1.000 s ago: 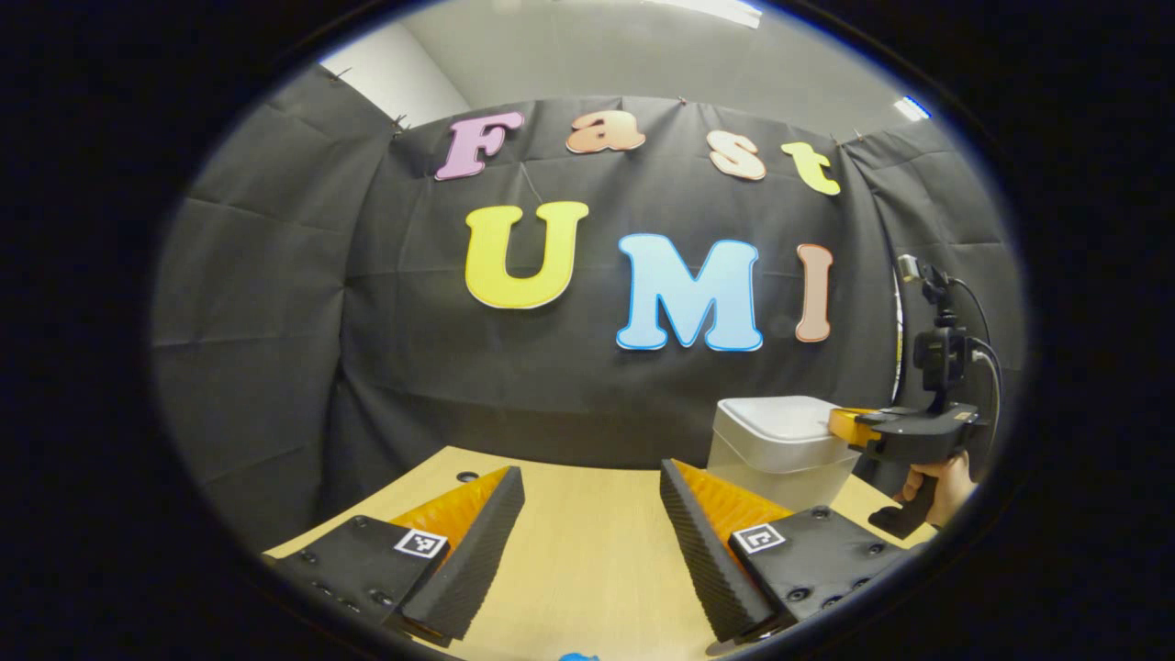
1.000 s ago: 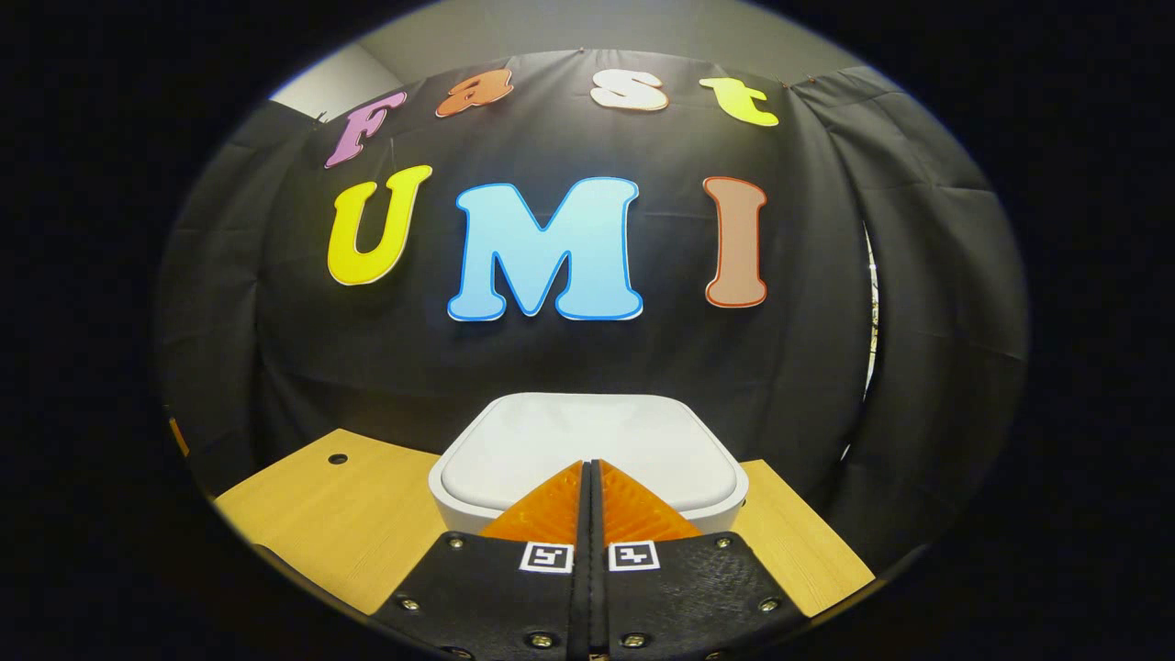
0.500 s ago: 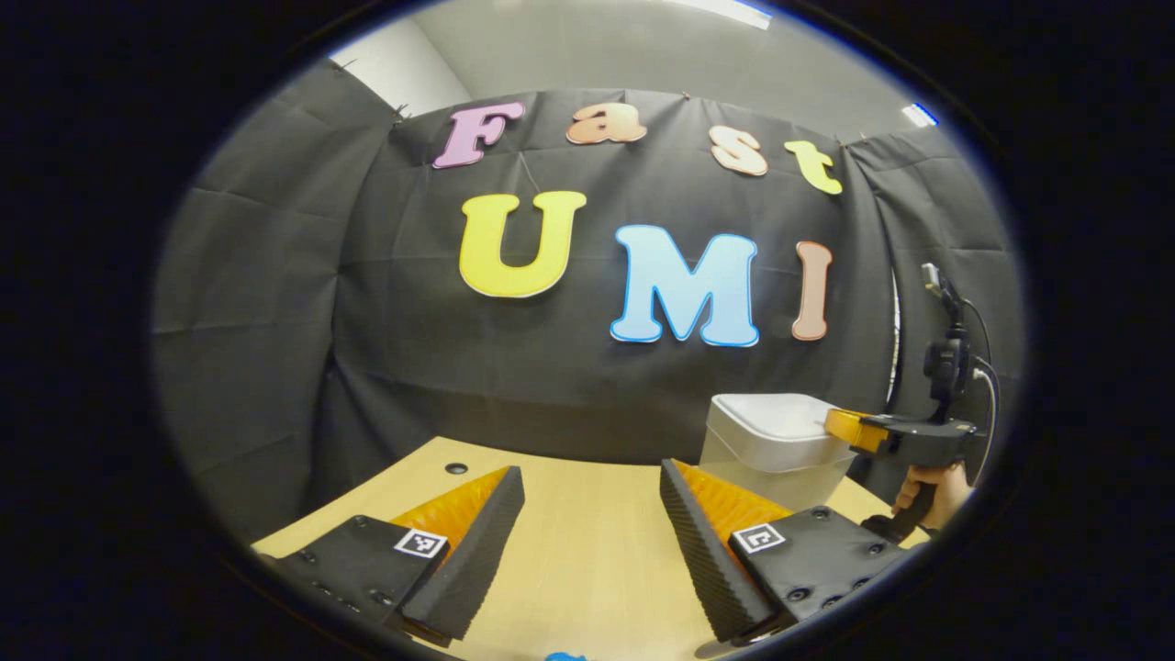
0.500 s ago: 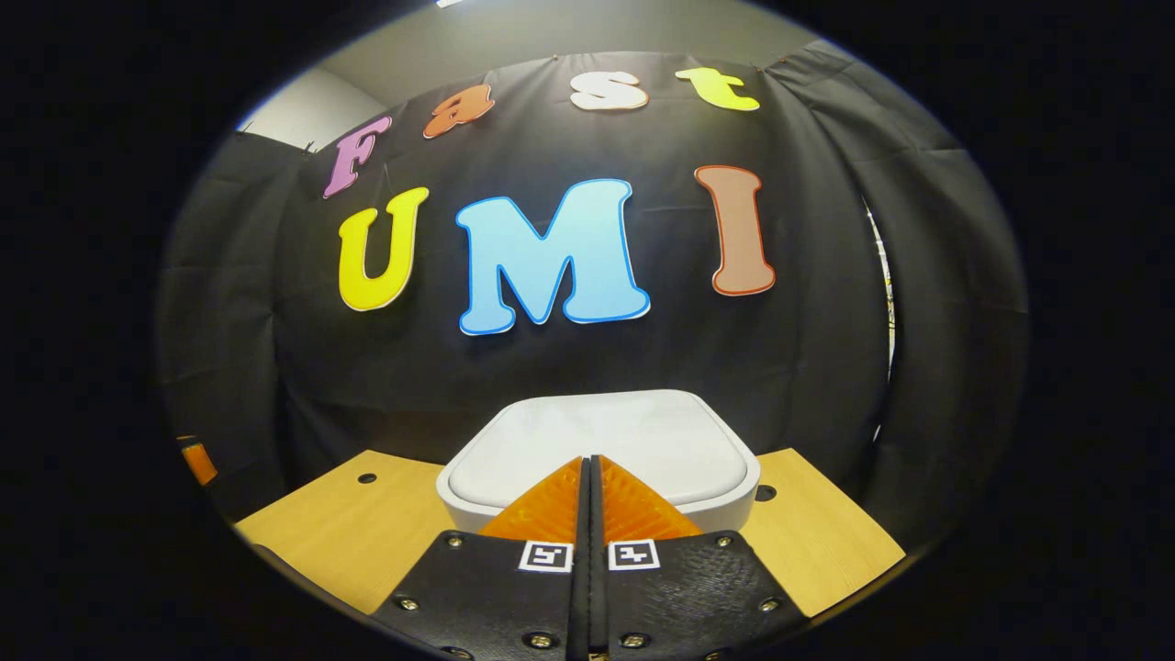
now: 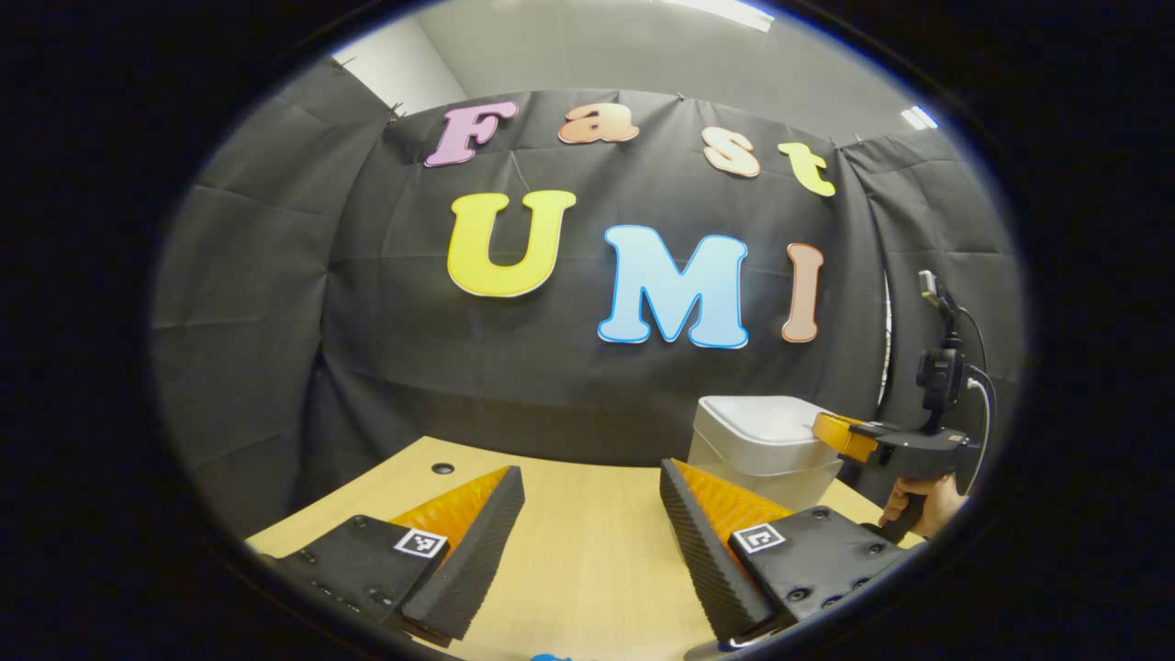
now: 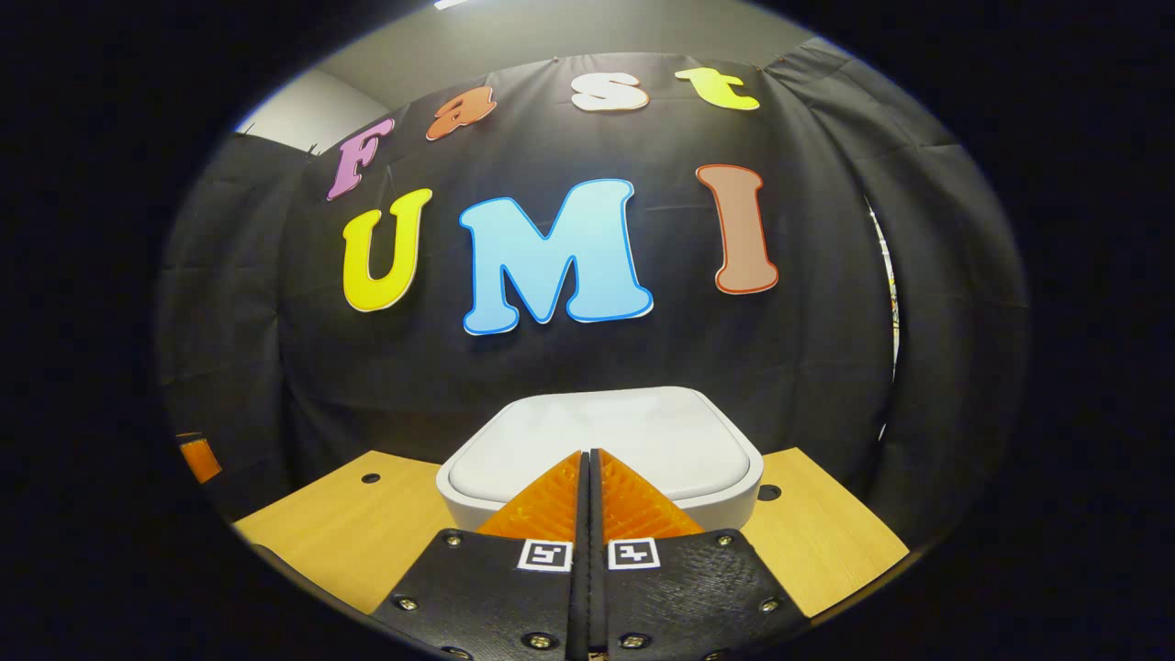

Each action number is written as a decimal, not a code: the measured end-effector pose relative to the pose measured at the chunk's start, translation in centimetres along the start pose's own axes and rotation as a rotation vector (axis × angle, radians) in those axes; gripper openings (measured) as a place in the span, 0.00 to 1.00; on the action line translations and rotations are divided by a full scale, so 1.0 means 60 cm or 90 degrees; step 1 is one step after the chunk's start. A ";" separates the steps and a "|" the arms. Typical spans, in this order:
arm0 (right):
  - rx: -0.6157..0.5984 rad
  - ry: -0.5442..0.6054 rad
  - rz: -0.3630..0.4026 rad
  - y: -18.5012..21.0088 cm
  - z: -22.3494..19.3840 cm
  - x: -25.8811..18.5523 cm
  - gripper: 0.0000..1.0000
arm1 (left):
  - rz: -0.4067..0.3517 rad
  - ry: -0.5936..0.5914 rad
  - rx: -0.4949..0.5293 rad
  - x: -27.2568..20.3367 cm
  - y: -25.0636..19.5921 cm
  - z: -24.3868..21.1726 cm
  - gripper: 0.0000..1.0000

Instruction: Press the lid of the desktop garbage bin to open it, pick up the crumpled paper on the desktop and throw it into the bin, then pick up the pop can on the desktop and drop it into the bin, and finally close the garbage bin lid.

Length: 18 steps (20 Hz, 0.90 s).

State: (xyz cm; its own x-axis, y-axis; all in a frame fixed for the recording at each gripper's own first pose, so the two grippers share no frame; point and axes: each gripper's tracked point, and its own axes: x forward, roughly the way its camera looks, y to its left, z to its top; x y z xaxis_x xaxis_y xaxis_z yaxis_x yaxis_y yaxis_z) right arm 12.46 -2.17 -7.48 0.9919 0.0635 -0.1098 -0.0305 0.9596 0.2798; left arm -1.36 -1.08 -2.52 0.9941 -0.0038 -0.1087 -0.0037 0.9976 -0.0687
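Two grippers in play, and your right gripper (image 6: 588, 454) is plainly the nearer one to the garbage bin (image 5: 762, 448): in the right gripper view its fingers are pressed together, nothing between them, with the joined tips over the near edge of the lid (image 6: 633, 431), dead ahead and just below the tip line. Lid reads flat and closed; whether the tips are touching it or hovering just over it, you cannot tell from this angle. In the left gripper view the same gripper (image 5: 837, 433) comes in from the bin's right side at lid height, your hand (image 5: 923, 512) on its grip below. Your left gripper (image 5: 592, 482) has its fingers spread wide with nothing held, low over the wooden surface (image 5: 587, 551), and the bin stands ahead and to its right, well apart. Judgement: step in hand is the press to open, not yet done; the coming move turns on going straight down through the joined tips onto the lid's front edge. Crumpled paper and pop can not identified; a small blue thing (image 5: 549, 656) sits at the bottom edge of the left gripper view, too cropped to name.
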 end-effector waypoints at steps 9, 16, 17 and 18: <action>-0.081 0.031 -0.064 0.012 0.028 -0.015 0.00 | -0.001 -0.033 0.010 0.005 0.000 0.015 0.99; -0.068 0.010 -0.055 0.030 0.041 -0.037 0.00 | 0.018 -0.032 0.012 0.000 0.013 0.015 0.97; -0.063 0.012 -0.055 0.030 0.040 -0.040 0.00 | 0.020 -0.032 0.013 0.000 0.015 0.014 0.97; -0.062 0.011 -0.058 0.030 0.041 -0.043 0.00 | 0.022 -0.031 0.015 -0.001 0.018 0.014 0.97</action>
State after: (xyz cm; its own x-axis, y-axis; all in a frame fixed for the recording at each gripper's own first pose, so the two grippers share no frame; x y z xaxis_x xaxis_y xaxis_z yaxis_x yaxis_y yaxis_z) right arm 10.17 -1.28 -4.35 0.9890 -0.0211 -0.1465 0.0468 0.9836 0.1741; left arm -1.33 0.03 -1.78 0.9974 0.0341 -0.0627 -0.0368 0.9984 -0.0427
